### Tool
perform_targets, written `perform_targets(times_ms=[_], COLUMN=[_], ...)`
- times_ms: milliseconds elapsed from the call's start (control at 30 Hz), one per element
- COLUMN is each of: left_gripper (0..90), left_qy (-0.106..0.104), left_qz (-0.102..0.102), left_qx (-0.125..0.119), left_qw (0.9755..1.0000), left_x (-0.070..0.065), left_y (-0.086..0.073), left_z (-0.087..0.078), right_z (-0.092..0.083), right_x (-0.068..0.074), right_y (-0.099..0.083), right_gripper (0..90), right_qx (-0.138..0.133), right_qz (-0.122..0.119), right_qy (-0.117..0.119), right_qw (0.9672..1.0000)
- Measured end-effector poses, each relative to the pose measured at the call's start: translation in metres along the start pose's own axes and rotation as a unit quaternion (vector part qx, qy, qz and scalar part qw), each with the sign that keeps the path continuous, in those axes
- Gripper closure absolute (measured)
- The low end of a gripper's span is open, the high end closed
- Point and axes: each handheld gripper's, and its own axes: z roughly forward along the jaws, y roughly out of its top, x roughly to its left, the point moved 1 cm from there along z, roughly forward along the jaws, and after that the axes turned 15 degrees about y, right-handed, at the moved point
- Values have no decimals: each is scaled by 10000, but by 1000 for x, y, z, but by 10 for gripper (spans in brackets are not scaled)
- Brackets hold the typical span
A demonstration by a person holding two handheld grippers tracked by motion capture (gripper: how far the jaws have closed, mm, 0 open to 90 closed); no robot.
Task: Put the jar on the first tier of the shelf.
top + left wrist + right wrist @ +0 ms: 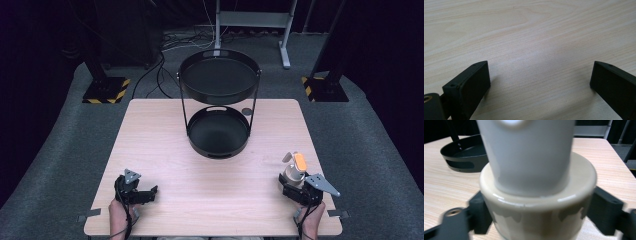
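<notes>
At the bench's (165, 150) near right corner, the right tool (291, 187) clamps its jaws on the cream base of a white, orange-topped dispenser (534, 195), which could tip if lifted fast, its tall body rising well above the low grip, while the left tool (540, 82) rests wide open, empty.

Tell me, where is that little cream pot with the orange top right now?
In the high view the cream pot stands near the table's right front edge, between the right gripper's jaws, well right of the black two-tier tray.
</notes>
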Motion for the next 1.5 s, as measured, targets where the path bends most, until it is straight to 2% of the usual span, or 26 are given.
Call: perform_targets(times_ms=[100,167,400,800,1200,1500], left_gripper=[23,23,23,23,23,23], left_qy=[0,1,-1,-1,-2,-2], left_qz=[0,1,0,1,-1,0], left_qx=[0,-1,-1,0,0,0], left_qw=[10000,10000,10000,10000,10000,10000], left_x=[0,0,0,0,0,0], left_y=[0,0,0,0,0,0], left_z=[0,0,0,0,0,0], right_z=[-1,0,-1,-2,6,13], right_x=[3,4,6,9,16,20], right_y=[0,1,1,7,15,21], right_gripper=[272,277,282,283,283,283], right_qx=[-30,10,-30,12,32,5], right_qz=[-64,-155,-191,-245,-353,-348], right_qy=[19,-55,-107,25,173,259], right_qw=[10000,9999,9998,9997,9992,9991])
